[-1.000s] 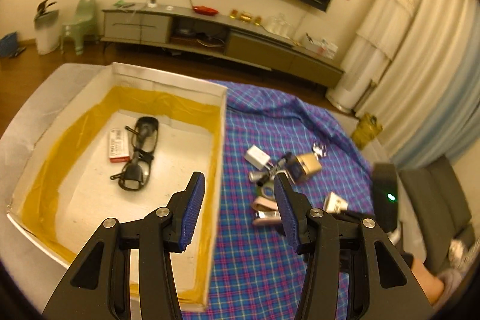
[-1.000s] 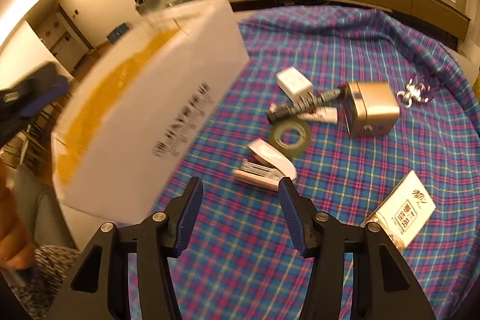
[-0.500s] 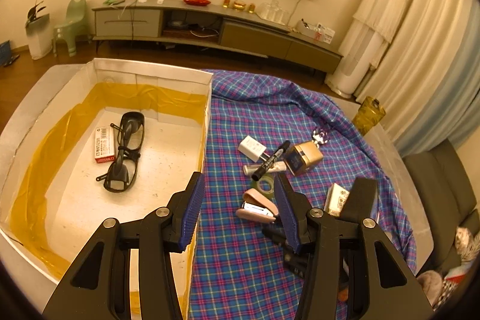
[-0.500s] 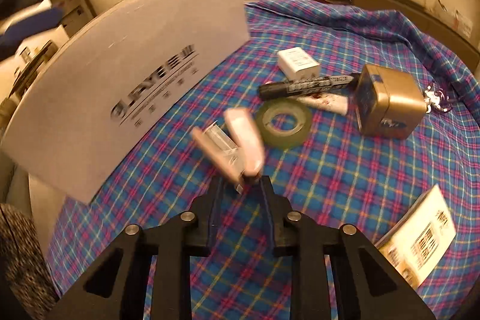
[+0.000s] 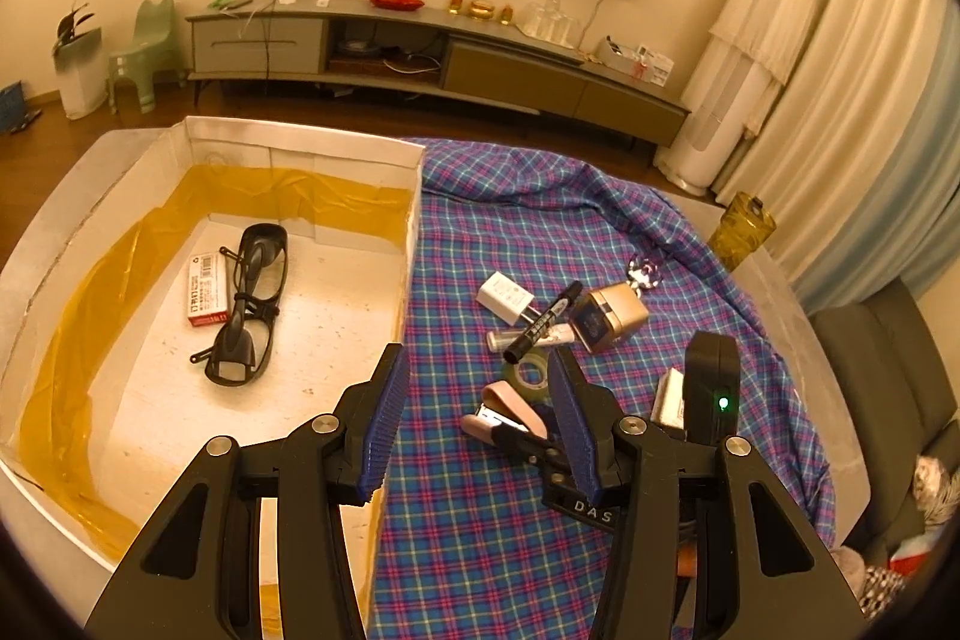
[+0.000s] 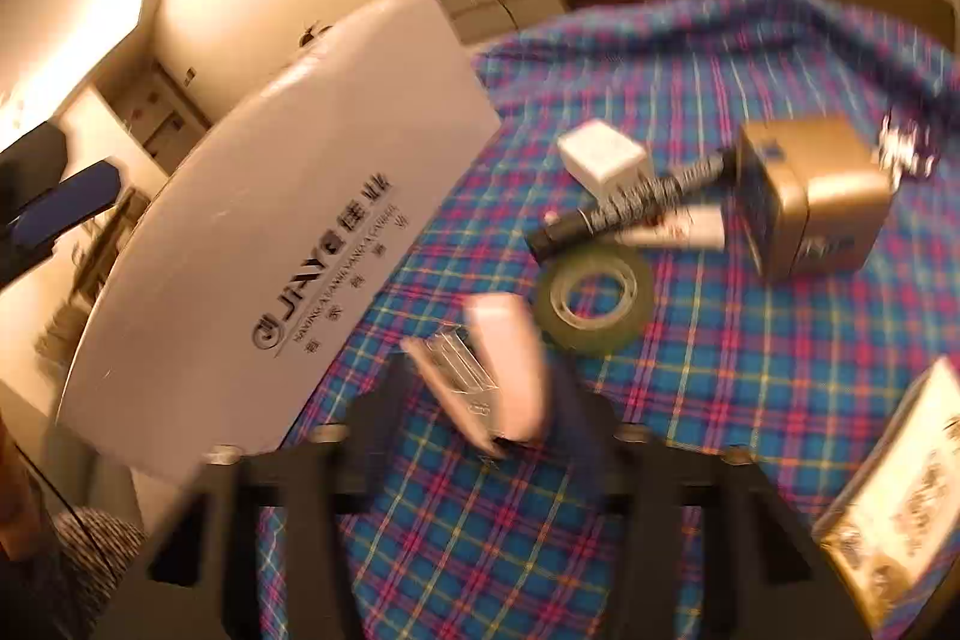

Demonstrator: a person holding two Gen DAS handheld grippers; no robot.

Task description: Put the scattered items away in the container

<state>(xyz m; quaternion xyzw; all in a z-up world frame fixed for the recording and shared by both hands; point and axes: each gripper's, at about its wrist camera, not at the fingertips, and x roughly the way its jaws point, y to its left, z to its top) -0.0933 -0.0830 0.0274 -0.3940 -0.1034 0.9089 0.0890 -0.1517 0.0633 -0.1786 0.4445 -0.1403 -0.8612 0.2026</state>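
A white box (image 5: 414, 196) lined with yellow film holds black glasses (image 5: 246, 304) and a small red-and-white pack (image 5: 207, 289). My left gripper (image 5: 474, 424) is open and empty, hovering over the box's right wall. My right gripper (image 6: 486, 430) is shut on a pink stapler (image 6: 504, 370), also in the left wrist view (image 5: 507, 409), lifted over the plaid cloth beside the box's outer wall (image 6: 288, 232). On the cloth lie a tape roll (image 6: 594, 298), black marker (image 6: 636, 208), white charger (image 6: 600, 154), gold cube (image 6: 810, 196) and a printed packet (image 6: 900, 496).
A metal trinket (image 5: 643, 274) lies beyond the gold cube. A white tube (image 5: 558, 335) lies under the marker. The plaid cloth (image 5: 480, 532) covers the round table's right side. A TV cabinet (image 5: 420, 52) stands against the far wall. A grey sofa (image 5: 888, 358) is at right.
My right gripper closed on the pink stapler and raised it off the cloth, tilting toward the box. My left gripper drew back slightly and stayed open.
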